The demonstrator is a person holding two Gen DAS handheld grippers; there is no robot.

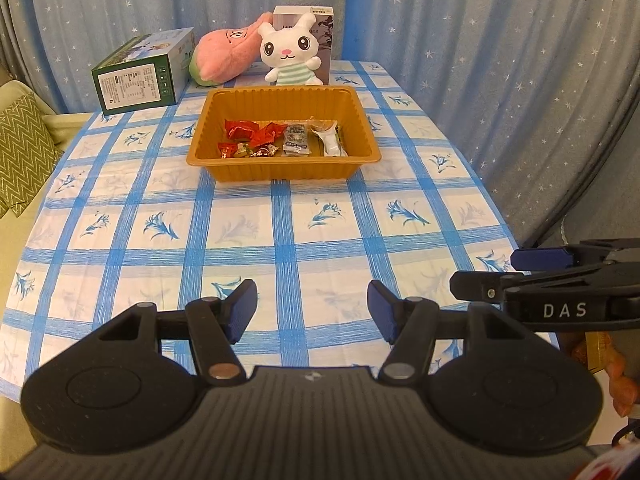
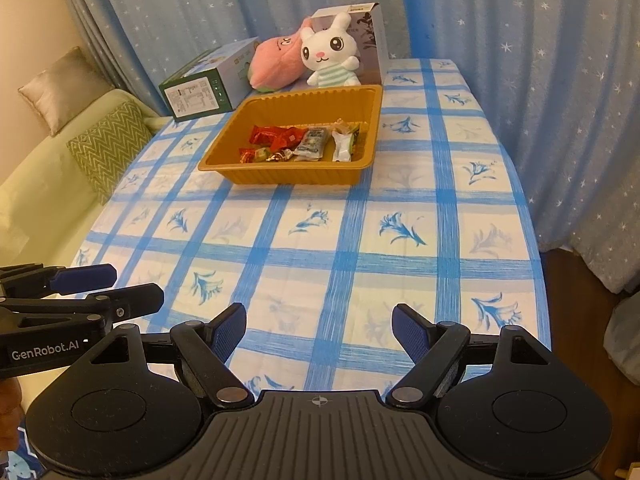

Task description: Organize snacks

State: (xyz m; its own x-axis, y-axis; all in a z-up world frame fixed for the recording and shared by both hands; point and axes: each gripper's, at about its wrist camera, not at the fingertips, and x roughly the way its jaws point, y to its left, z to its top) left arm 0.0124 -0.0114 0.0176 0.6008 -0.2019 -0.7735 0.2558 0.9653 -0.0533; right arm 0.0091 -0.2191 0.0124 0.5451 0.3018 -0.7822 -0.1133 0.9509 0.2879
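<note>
An orange plastic tray (image 1: pixel 208 126) (image 2: pixel 370 128) stands at the far middle of the table. Inside lie red-wrapped snacks (image 1: pixel 250 130) (image 2: pixel 276 136), a grey packet (image 1: pixel 297 140) (image 2: pixel 312 142) and a white packet (image 1: pixel 330 140) (image 2: pixel 342 146). My left gripper (image 1: pixel 312 308) is open and empty, low over the near table edge, far from the tray. My right gripper (image 2: pixel 319 330) is open and empty, beside the left one. The right gripper shows side-on in the left wrist view (image 1: pixel 496 274), and the left gripper in the right wrist view (image 2: pixel 132 286).
A green box (image 1: pixel 140 76) (image 2: pixel 200 92), a pink plush (image 1: pixel 226 54) (image 2: pixel 276 60), a white bunny plush (image 1: pixel 290 50) (image 2: pixel 330 54) and a white box (image 1: pixel 324 28) (image 2: pixel 370 32) stand behind the tray. A sofa with cushions (image 1: pixel 20 152) (image 2: pixel 108 144) is left. Curtains hang behind.
</note>
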